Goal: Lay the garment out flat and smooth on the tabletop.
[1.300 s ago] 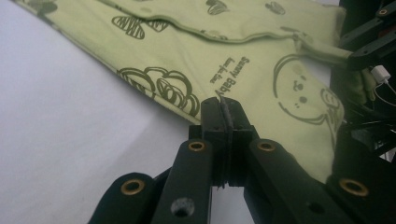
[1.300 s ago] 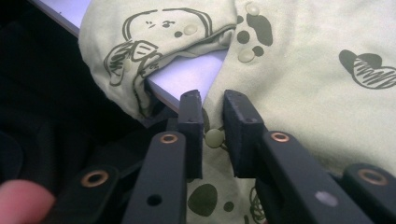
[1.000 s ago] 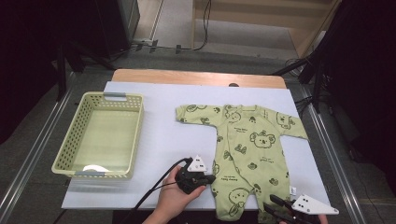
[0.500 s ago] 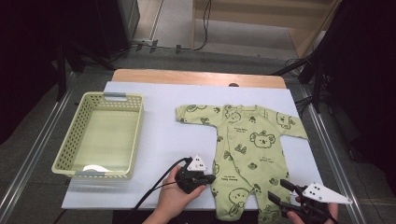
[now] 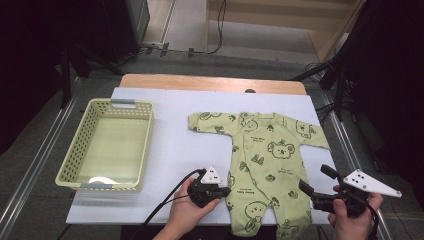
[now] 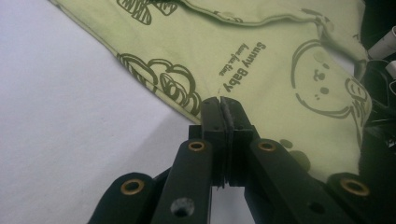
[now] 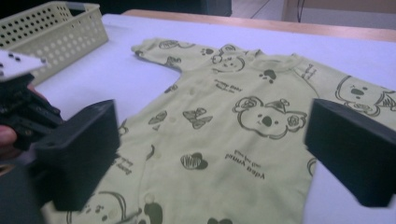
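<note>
Pale green baby romper [image 5: 265, 165] printed with koalas lies flat, sleeves spread, right of centre in the high view. Left gripper [image 5: 220, 191] pinches its edge; right gripper [image 5: 316, 179], jaws just opened wide, hovers empty at lower right.

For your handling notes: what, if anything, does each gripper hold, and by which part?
The left gripper is shut on the baby romper, at its leg's side edge. The right gripper is open, holding nothing.

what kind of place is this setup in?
Looks like a lab or recording bench, not a home: a white-covered table between metal rails, cables on the floor, dark equipment around it, with a baby onesie and basket laid out.
</note>
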Demonstrator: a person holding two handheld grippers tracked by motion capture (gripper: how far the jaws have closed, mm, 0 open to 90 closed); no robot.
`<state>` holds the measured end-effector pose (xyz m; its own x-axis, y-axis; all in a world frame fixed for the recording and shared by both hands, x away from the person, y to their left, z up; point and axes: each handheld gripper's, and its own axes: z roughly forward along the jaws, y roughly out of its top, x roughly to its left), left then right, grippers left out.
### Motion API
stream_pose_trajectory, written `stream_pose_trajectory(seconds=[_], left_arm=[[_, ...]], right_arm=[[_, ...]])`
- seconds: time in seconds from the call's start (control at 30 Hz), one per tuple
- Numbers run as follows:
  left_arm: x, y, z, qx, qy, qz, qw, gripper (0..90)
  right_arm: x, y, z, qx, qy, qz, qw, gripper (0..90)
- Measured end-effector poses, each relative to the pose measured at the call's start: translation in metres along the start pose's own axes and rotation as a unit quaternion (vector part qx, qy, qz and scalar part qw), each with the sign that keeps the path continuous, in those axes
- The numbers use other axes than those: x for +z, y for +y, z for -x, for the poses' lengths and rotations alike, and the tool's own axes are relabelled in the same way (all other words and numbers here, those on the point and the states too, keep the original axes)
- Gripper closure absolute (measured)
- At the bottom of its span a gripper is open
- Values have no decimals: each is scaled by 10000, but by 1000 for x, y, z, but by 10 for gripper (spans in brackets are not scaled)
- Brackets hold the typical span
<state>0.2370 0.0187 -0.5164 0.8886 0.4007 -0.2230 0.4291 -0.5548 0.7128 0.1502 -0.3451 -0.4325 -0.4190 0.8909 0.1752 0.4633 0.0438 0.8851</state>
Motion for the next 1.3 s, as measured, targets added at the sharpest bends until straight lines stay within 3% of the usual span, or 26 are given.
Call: stream_pose_trajectory(seconds=[0.07, 0.23, 0.43, 0.63, 0.87, 1.1, 1.3], left_arm=[[0, 0, 0, 0, 1, 1, 10000, 892], [0, 0, 0, 12, 1, 23, 10000, 892], [0, 0, -1, -2, -18, -17, 10000, 893], [0, 0, -1, 19, -16, -13, 10000, 893], [0, 0, 0, 18, 4, -16, 10000, 893], [0, 0, 1, 33, 21, 9, 10000, 892], [0, 0, 1, 41, 20, 8, 10000, 893]], right_arm=[[1, 6, 3, 38, 19, 19, 10000, 0], [4, 18, 10, -12, -260, 4, 9997, 0], [6, 16, 27, -2, -513, 139, 9986, 0], [7, 6, 46, 41, -641, 259, 9976, 0], [12, -22, 56, 190, -745, 347, 9964, 0], [17, -38, 56, 143, -648, 280, 9974, 0], [17, -42, 55, 26, -708, 235, 9972, 0]])
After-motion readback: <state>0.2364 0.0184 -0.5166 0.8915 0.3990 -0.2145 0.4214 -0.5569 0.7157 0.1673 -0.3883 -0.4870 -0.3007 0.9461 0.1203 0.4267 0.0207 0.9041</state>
